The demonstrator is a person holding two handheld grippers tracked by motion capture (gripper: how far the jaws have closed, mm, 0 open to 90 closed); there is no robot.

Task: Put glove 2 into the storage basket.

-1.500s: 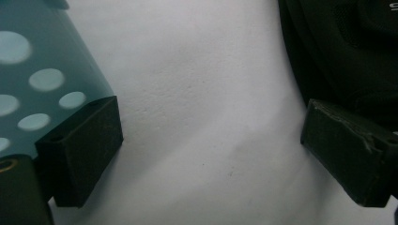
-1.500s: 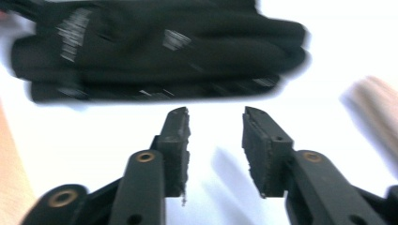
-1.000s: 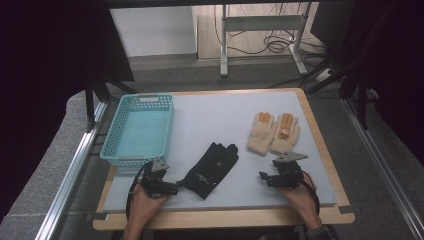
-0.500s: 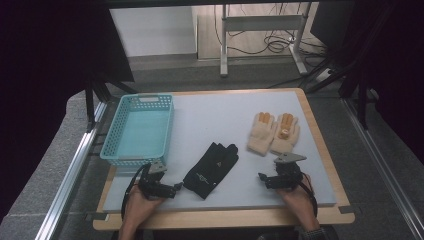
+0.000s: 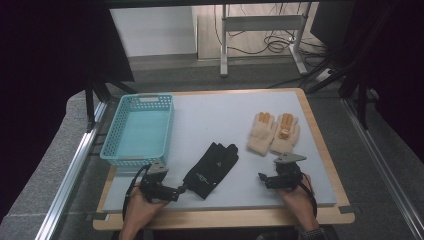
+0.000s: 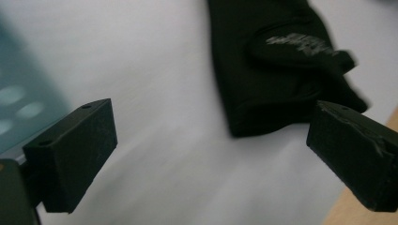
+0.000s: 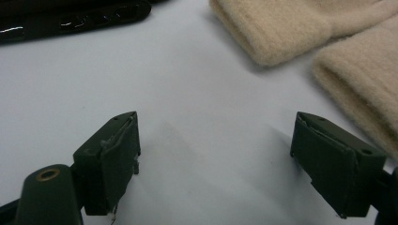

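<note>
The left tool (image 5: 181, 189) is held low over the desk (image 5: 220, 115) at roughly 7 o'clock of the work surface, with its jaws spread wide and nothing between them. In the left gripper view the cuff end of the black glove (image 6: 277, 65) is seen just ahead of the open jaws, nearer the right-hand jaw, and no contact with it can be made out. In the high view the black glove (image 5: 211, 163) is laid flat near the desk's front centre, cuff toward 7 o'clock and fingers toward 1 o'clock, so that the cuff is presented to the left tool. The wide opening is judged to be set for taking the cuff edge. The turquoise basket (image 5: 138, 129) is stood at 10 o'clock, just beyond the left tool, and is judged a likely receptacle since it lies within short reach of that hand. The right tool (image 5: 263, 179) is held at 5 o'clock, its jaws likewise wide apart and empty, pointed toward 9 o'clock. In the right gripper view the bare desk surface lies between its jaws, with the cuffs of the beige gloves (image 7: 328, 42) ahead and to the right. The beige gloves (image 5: 274, 133) are laid side by side at 2 o'clock, well apart from the black glove.
</note>
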